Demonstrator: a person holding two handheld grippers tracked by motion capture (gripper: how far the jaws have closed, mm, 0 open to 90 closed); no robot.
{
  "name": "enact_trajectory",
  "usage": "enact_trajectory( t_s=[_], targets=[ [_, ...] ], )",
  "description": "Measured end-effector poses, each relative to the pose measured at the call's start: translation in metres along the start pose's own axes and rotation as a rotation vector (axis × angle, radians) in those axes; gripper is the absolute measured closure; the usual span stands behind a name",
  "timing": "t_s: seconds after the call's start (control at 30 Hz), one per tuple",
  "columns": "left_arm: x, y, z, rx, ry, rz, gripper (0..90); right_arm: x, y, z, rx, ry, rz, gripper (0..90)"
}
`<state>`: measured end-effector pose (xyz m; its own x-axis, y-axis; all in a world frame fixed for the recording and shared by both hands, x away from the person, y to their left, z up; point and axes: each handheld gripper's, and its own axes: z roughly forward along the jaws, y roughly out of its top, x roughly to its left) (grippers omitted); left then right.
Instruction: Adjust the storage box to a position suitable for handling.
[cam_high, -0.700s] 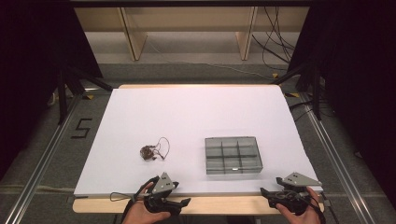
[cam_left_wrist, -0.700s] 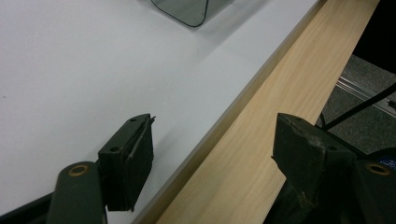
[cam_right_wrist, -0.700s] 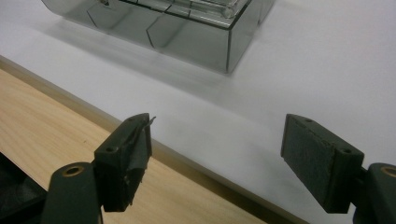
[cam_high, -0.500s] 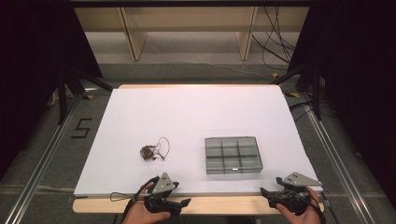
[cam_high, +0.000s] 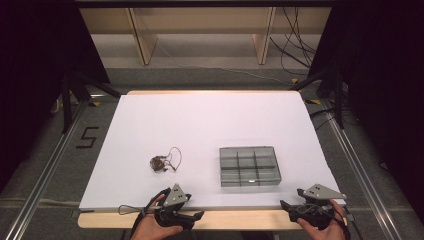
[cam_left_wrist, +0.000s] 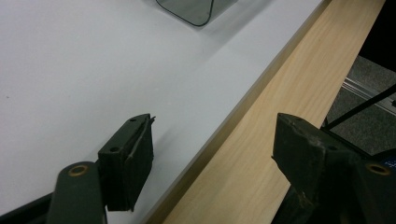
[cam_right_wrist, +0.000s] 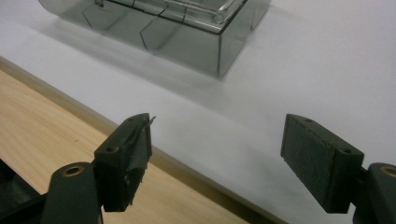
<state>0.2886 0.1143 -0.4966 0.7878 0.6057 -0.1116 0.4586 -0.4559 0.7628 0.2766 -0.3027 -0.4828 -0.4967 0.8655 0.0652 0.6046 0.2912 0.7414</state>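
Note:
A small brownish tangle with a thin cord loop (cam_high: 161, 162) lies on the white table sheet (cam_high: 210, 125), left of centre. A smoky clear box with several compartments (cam_high: 249, 166) stands to its right; its corner (cam_left_wrist: 196, 9) shows in the left gripper view and its near wall (cam_right_wrist: 187, 32) in the right gripper view. My left gripper (cam_high: 196, 216) rests at the table's front edge, below the tangle, its jaws (cam_left_wrist: 212, 135) wide apart over the sheet's edge with nothing between them. Near the front right corner, my right gripper (cam_high: 286, 205) is open and empty (cam_right_wrist: 217, 135), facing the box.
A bare wooden strip (cam_high: 235, 220) runs along the table's front edge. Metal rails (cam_high: 45, 175) flank the table on both sides. Wooden shelf legs (cam_high: 142, 40) and loose cables (cam_high: 295, 45) lie on the floor beyond the far edge.

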Motion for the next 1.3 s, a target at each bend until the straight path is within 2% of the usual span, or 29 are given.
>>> enact_trajectory(
  t_s=[0.03, 0.07, 0.1, 0.13, 0.17, 0.2, 0.23, 0.27, 0.37, 0.4, 0.43, 0.47, 0.53, 0.57, 0.6, 0.63, 0.73, 0.77, 0.8, 0.83, 0.93, 0.97, 1.0, 1.03, 1.1, 1.17, 1.2, 1.27, 1.3],
  targets=[
    [-0.002, 0.000, 0.002, -0.024, -0.005, -0.044, 28.4, -0.005, 0.001, 0.000, -0.008, 0.006, -0.015, 24.2],
    [-0.002, 0.000, 0.002, -0.024, -0.005, -0.044, 28.5, -0.005, 0.001, 0.000, -0.008, 0.006, -0.015, 24.2],
    [0.003, 0.002, -0.001, 0.003, 0.009, 0.015, 28.4, -0.009, 0.002, 0.000, -0.025, 0.005, -0.007, 23.9],
    [0.002, 0.003, 0.001, -0.018, 0.002, -0.006, 28.5, -0.012, 0.003, 0.000, -0.036, -0.011, -0.024, 24.5],
    [0.001, 0.004, 0.001, -0.019, 0.003, -0.032, 28.5, -0.012, 0.004, -0.001, -0.025, -0.006, 0.015, 26.5],
    [0.001, 0.004, 0.001, -0.019, 0.003, -0.032, 28.8, -0.012, 0.004, -0.001, -0.025, -0.006, 0.015, 26.5],
    [0.003, 0.006, 0.000, -0.012, 0.007, -0.010, 28.8, -0.018, 0.005, 0.000, -0.044, -0.013, -0.024, 28.9],
    [0.004, 0.008, 0.000, -0.016, 0.011, 0.006, 29.2, -0.020, 0.006, -0.001, -0.035, -0.020, 0.007, 31.3],
    [0.007, 0.013, 0.003, -0.030, 0.023, -0.026, 30.1, -0.035, 0.010, 0.003, -0.055, -0.022, 0.001, 39.5],
    [0.011, 0.016, 0.004, -0.031, 0.032, -0.010, 33.1, -0.039, 0.011, 0.003, -0.060, -0.042, 0.035, 48.5],
    [0.011, 0.016, 0.004, -0.031, 0.032, -0.010, 37.2, -0.039, 0.011, 0.003, -0.060, -0.042, 0.035, 48.5],
    [0.012, 0.018, 0.005, -0.054, 0.023, -0.019, 41.1, -0.046, 0.014, 0.006, -0.077, -0.032, 0.021, 55.9],
    [0.016, 0.022, 0.006, -0.041, 0.027, -0.001, 43.1, -0.048, 0.015, 0.007, -0.085, -0.034, 0.021, 58.9],
    [0.017, 0.023, 0.009, -0.062, 0.024, 0.003, 48.8, -0.050, 0.017, 0.008, -0.083, -0.033, 0.017, 62.5],
    [0.016, 0.025, 0.012, -0.068, 0.035, -0.018, 51.0, -0.047, 0.018, 0.007, -0.060, -0.032, 0.070, 64.0],
    [0.018, 0.027, 0.014, -0.055, 0.039, -0.004, 57.2, -0.050, 0.022, 0.012, -0.068, -0.038, 0.041, 68.3],
    [0.020, 0.030, 0.016, -0.054, 0.047, 0.013, 62.3, -0.054, 0.026, 0.016, -0.082, -0.029, 0.010, 73.8],
    [0.024, 0.034, 0.018, -0.047, 0.049, 0.045, 66.5, -0.053, 0.029, 0.019, -0.088, -0.029, 0.019, 77.1],
    [0.024, 0.034, 0.018, -0.047, 0.049, 0.045, 68.8, -0.053, 0.029, 0.019, -0.088, -0.029, 0.019, 77.1],
    [0.024, 0.037, 0.022, -0.065, 0.060, 0.011, 70.8, -0.055, 0.034, 0.023, -0.095, -0.024, 0.001, 81.1],
    [0.028, 0.042, 0.024, -0.058, 0.061, 0.015, 75.1, -0.056, 0.038, 0.027, -0.091, -0.011, 0.003, 84.4],
    [0.031, 0.046, 0.028, -0.051, 0.054, 0.018, 80.1, -0.054, 0.040, 0.030, -0.084, -0.006, 0.043, 86.6],
    [0.031, 0.046, 0.028, -0.051, 0.054, 0.018, 81.6, -0.054, 0.040, 0.030, -0.084, -0.006, 0.043, 86.6],
    [0.032, 0.049, 0.033, -0.044, 0.053, 0.000, 83.0, -0.055, 0.043, 0.035, -0.082, -0.004, 0.016, 87.5],
    [0.034, 0.051, 0.037, -0.038, 0.059, 0.002, 85.5, -0.054, 0.045, 0.039, -0.078, 0.000, 0.031, 89.2],
    [0.036, 0.052, 0.040, -0.037, 0.057, 0.006, 87.3, -0.055, 0.046, 0.041, -0.082, 0.005, 0.014, 89.7],
    [0.037, 0.054, 0.046, -0.035, 0.061, -0.014, 88.2, -0.055, 0.049, 0.046, -0.079, 0.007, -0.003, 90.0],
    [0.038, 0.056, 0.049, -0.034, 0.058, -0.003, 88.1, -0.052, 0.051, 0.048, -0.066, 0.011, 0.012, 90.0],
    [0.041, 0.058, 0.052, -0.036, 0.050, 0.007, 88.8, -0.052, 0.055, 0.053, -0.060, 0.009, -0.017, 90.0]
  ],
)
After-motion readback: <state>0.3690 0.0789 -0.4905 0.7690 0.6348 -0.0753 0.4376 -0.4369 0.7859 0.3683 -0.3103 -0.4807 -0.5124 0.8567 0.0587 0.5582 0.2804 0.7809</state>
